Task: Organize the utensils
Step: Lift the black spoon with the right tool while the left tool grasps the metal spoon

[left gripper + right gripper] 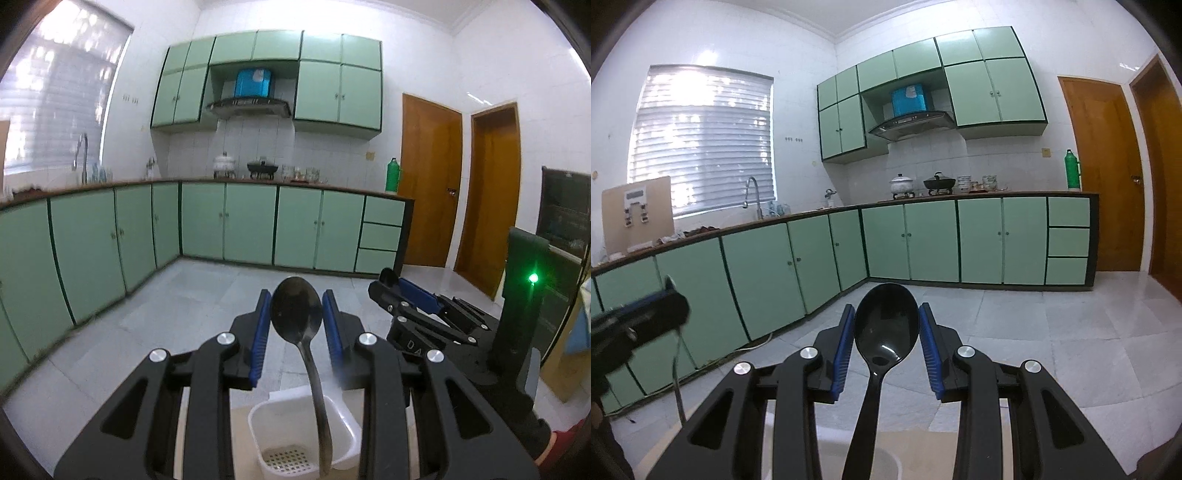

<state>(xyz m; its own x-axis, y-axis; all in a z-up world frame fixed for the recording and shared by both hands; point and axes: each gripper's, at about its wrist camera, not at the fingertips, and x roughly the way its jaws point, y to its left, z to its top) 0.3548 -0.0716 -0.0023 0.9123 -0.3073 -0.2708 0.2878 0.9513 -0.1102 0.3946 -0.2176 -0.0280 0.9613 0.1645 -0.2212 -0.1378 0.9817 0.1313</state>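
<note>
1. The metal spoon (297,317) in my left hand-held gripper (296,325) runs off the bottom edge, so I cannot see its handle end.
2. The white basket (266,424) below it is cut by that edge and partly covered by my gripper's arms.
3. The black plastic spoon (886,325) in my right hand-held gripper (886,341) also leaves the frame at the bottom.
4. In the right wrist view, my left gripper is blurred at the left edge.
5. The small things on the far kitchen counter (982,182) are too small to tell.

The metal spoon (296,314) looks dull and smudged, while the black plastic spoon (886,325) is glossy with a bright highlight. The white plastic basket (266,435) is smooth with a perforated floor. Both tongs (296,321) are matt black plastic with ribbed blue pads (258,347) and shiny metal pins.
</note>
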